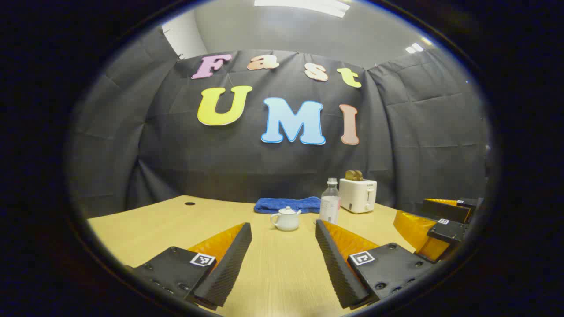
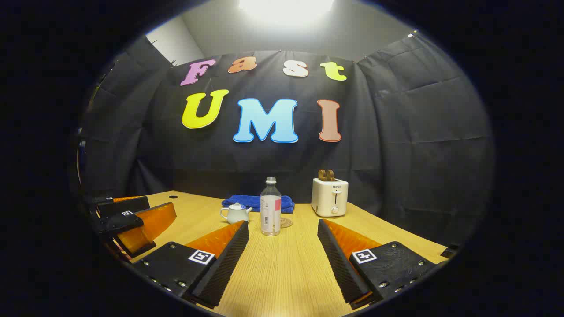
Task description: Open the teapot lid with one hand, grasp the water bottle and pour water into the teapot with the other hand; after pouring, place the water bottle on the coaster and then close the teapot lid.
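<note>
left gripper (image 1: 283,229) agape | right gripper (image 2: 283,226) agape | bare table (image 2: 282,268) between

Light wooden table (image 2: 282,268), white teapot (image 2: 235,213) with lid on, clear water bottle (image 2: 270,207) standing upright, round coaster (image 2: 286,222) just behind it, folded blue towel (image 2: 255,202) and white toaster (image 2: 329,197) near the back edge

teapot (image 2: 236,213) white, lidded | bottle (image 2: 270,207) upright | coaster (image 2: 285,222) bare

The water bottle (image 2: 270,207) hides part of the coaster (image 2: 286,222) behind it.
</note>
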